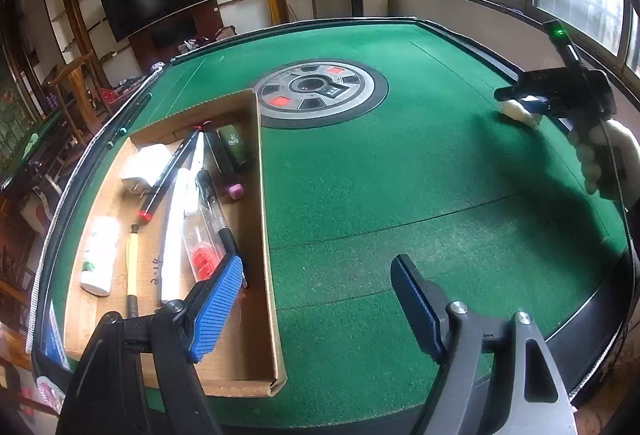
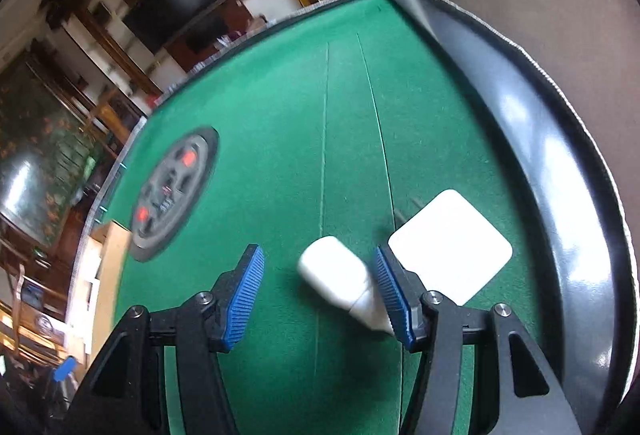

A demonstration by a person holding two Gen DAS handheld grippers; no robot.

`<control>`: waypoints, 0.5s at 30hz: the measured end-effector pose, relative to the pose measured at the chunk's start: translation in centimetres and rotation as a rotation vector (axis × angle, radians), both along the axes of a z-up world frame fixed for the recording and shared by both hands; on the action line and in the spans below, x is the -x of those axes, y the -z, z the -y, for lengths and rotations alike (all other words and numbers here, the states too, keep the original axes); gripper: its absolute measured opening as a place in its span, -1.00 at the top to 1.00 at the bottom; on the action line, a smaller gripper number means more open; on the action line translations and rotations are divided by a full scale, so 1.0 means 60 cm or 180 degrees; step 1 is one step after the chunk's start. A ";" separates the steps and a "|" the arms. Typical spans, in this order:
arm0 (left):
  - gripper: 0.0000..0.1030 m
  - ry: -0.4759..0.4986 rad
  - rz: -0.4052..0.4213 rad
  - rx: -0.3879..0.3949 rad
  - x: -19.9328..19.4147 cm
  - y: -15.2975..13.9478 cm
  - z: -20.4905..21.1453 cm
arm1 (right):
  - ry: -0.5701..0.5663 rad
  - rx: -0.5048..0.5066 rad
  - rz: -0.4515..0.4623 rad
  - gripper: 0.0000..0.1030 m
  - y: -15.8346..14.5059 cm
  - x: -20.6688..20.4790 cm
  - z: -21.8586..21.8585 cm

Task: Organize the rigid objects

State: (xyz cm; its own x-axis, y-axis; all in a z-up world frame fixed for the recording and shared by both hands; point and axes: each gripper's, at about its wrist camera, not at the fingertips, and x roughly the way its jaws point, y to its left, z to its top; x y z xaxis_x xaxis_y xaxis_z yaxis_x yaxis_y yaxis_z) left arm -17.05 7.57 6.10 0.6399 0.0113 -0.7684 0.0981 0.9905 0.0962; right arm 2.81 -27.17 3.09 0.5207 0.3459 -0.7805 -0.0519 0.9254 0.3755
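Green felt table (image 1: 400,175), black-rimmed, with a round control hub (image 1: 320,91) at its centre; shelving, a dark screen and barred windows behind.

Item 1. Box (image 1: 264,235): shallow cardboard tray lying just beside the hub, on the side toward the screen. Contents: pens and markers lying lengthwise, a white adapter (image 1: 146,167), a white bottle (image 1: 100,255), a green stapler-like piece (image 1: 234,145), a small pink block (image 1: 235,191).

Item 2. Left gripper (image 1: 320,299): tongs spread wide, nothing between them. One pad hangs over the box's near end, the other over bare felt on the hub side.

Item 3. Right gripper (image 2: 320,295): far from the hub, near the table's black rim. Tongs roughly half apart and straddling the small white bottle (image 2: 340,279). The right-hand pad appears to meet the bottle's neck; the other pad stands clear of its body. No grip yet, by my reading. A gloved hand (image 1: 604,163) holds the handle.

Item 4. White square (image 2: 450,247): flat block on the felt, farther from the hub than the small bottle and just beside the right-hand pad.

Status, judged: two pieces remain outside the box; the small bottle is the one in hand.

Risks, judged:
- The bottle lies slantwise to the pads. Closing may catch the narrow neck alone, so it pivots or squirts free.
- Round, smooth body may roll over the felt toward the hub.
- The right-hand pad may nudge the white square toward the rim.
- View is blurred, so alignment is uncertain.
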 end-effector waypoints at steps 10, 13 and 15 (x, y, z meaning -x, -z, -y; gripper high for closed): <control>-0.55 0.0035 -0.0107 0.0237 -0.003 0.007 -0.013 | -0.0187 -0.0216 -0.0261 0.24 0.006 0.070 -0.076; -0.55 0.0107 -0.0159 0.0319 0.001 0.007 -0.013 | -0.0503 -0.0826 -0.0344 0.24 0.009 0.096 -0.095; -0.56 0.0153 -0.0186 0.0351 0.006 0.009 -0.011 | -0.0372 -0.0773 -0.0028 0.20 -0.020 0.108 -0.071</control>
State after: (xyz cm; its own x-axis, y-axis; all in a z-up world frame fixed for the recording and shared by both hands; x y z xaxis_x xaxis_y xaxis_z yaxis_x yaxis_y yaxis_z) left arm -17.40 8.23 5.57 0.5918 -0.1048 -0.7992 0.1479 0.9888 -0.0201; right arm -3.69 -22.88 4.32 0.4598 0.5810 -0.6716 -0.1488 0.7960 0.5868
